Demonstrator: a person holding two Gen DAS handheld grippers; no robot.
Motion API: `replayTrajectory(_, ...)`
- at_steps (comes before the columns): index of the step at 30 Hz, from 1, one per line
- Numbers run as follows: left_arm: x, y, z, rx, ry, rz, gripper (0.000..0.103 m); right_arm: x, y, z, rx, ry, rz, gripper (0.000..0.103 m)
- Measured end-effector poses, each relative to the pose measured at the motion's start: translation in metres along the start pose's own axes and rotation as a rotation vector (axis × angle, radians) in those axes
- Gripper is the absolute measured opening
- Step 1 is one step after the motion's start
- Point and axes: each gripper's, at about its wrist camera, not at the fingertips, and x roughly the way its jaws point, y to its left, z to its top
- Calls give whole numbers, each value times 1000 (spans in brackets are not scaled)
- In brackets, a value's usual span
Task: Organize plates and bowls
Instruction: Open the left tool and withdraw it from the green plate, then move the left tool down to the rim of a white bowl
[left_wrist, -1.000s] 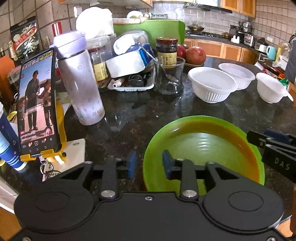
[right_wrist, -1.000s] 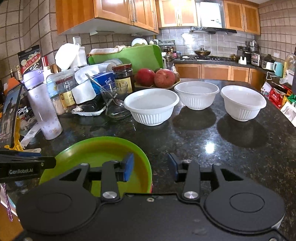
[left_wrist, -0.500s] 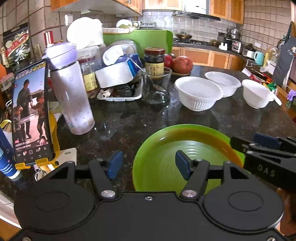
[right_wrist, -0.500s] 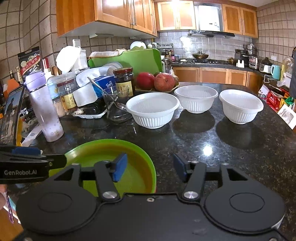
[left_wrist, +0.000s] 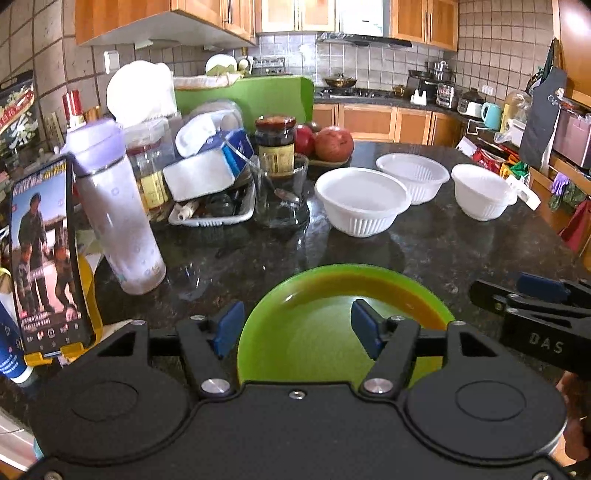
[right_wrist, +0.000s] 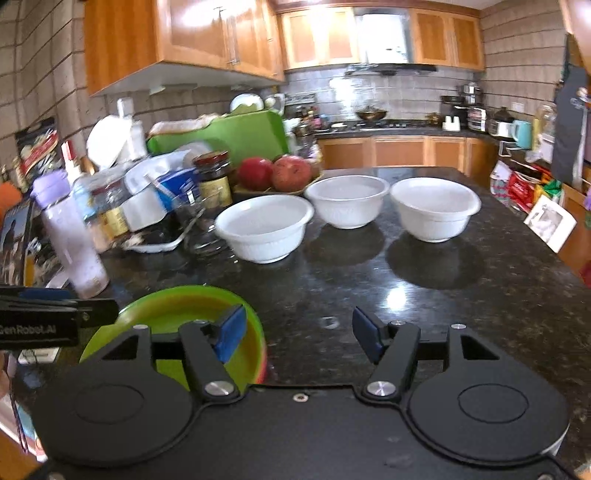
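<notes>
A green plate (left_wrist: 325, 295) lies flat on the dark granite counter (left_wrist: 443, 243), close in front of me. My left gripper (left_wrist: 295, 328) stands open over the plate's near left rim, and its blue pads press on nothing. In the right wrist view the plate (right_wrist: 177, 306) sits low on the left. My right gripper (right_wrist: 297, 330) has its jaws opening, its left pad above the plate's right rim, with bare counter between the pads. Three white ribbed bowls (right_wrist: 264, 229) (right_wrist: 347, 201) (right_wrist: 434, 208) stand in a row farther back.
Left of the plate stand a purple bottle (left_wrist: 118, 221) and a phone on a yellow stand (left_wrist: 44, 258). Behind are a cluttered tray (left_wrist: 214, 218), a glass with a spoon (left_wrist: 280, 195), a dark jar (left_wrist: 275, 144) and red fruit (left_wrist: 332, 142). The counter's right edge (right_wrist: 554, 254) holds papers.
Both grippers' jaws have spread apart over the plate's rims. The right gripper has risen a little and shifted right, away from the plate. The plate stays flat on the counter.
</notes>
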Motion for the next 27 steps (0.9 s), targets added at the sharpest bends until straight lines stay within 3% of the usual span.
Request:
replayTrajectory(8, 2, -12, 16, 7, -38, -20, 69, -12, -32, 2, 19, -14, -70, 67)
replayTrajectory(14, 10, -33, 28, 21, -21, -58, 69, -21, -61, 9, 8, -26, -86, 72)
replayTrajectory(27, 35, -105, 60, 35, 47, -116, 69, -15, -137, 52, -70, 32, 39, 75)
